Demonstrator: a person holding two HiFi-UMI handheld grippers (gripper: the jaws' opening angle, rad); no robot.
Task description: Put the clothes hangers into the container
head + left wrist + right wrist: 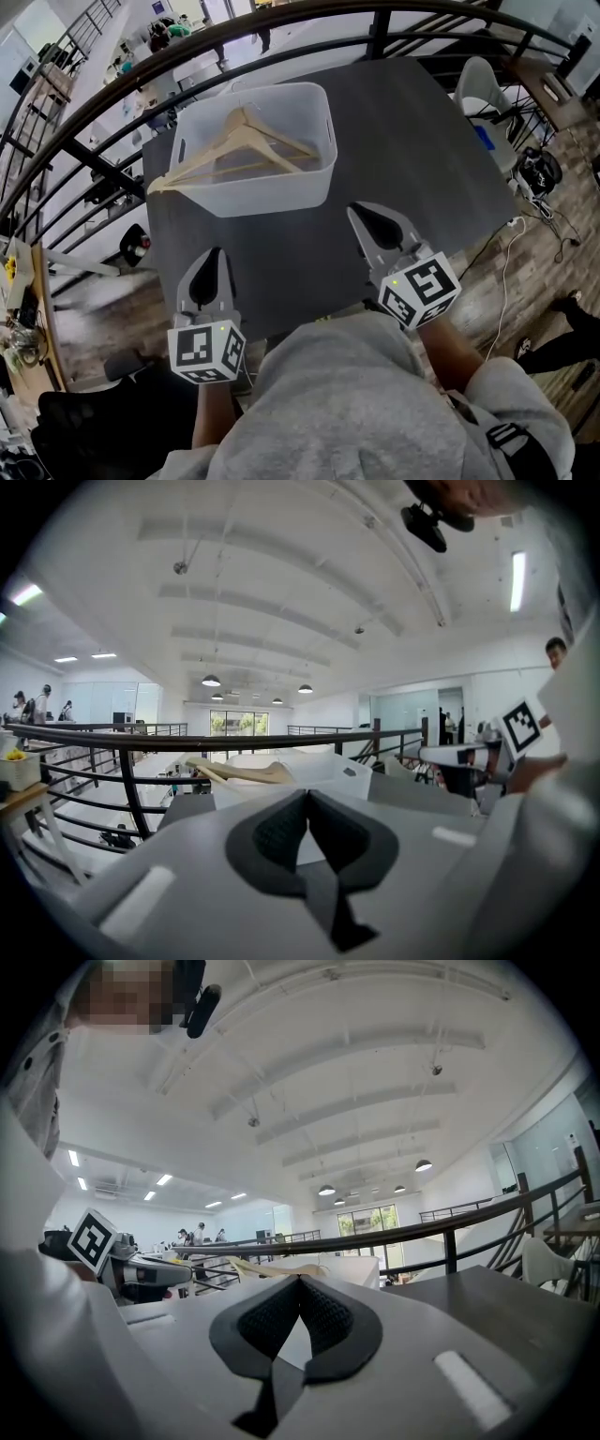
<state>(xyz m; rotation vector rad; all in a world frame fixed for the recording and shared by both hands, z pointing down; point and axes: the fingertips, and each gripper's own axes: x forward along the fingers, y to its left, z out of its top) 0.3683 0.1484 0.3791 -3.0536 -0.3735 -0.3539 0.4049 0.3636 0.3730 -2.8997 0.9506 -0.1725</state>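
Nearest the camera, a person's shoulders in a grey hooded sweatshirt (347, 394) filled the bottom of the head view, with both arms reaching forward. The left gripper (215, 253), a grey two-jaw tool with a black-and-white marker cube at its back, sat at the near left over the near edge of a dark grey table (412, 141). In the left gripper view its black ridged pads met at the tips, and nothing was between the left gripper (306, 795) jaws. The right gripper (357, 210), a matching tool, sat a little farther forward at the near right, angled toward the far left. In its own view the right gripper (300, 1280) also had its jaws together and empty. Neither tool touched anything. Farther along the table, toward its far left corner, stood a white rectangular plastic container (281, 192) with rounded corners. Inside it lay the pale wooden clothes hangers (246, 145), stacked one on another, hook toward the far side, with their left ends jutting over the container's left rim. The container was well apart from both tools. Beyond the table, a curved black metal railing (281, 19) ran across the far side. A white chair (483, 84) stood at the far right, and a few distant people (159, 37) were visible past the railing at the far left.
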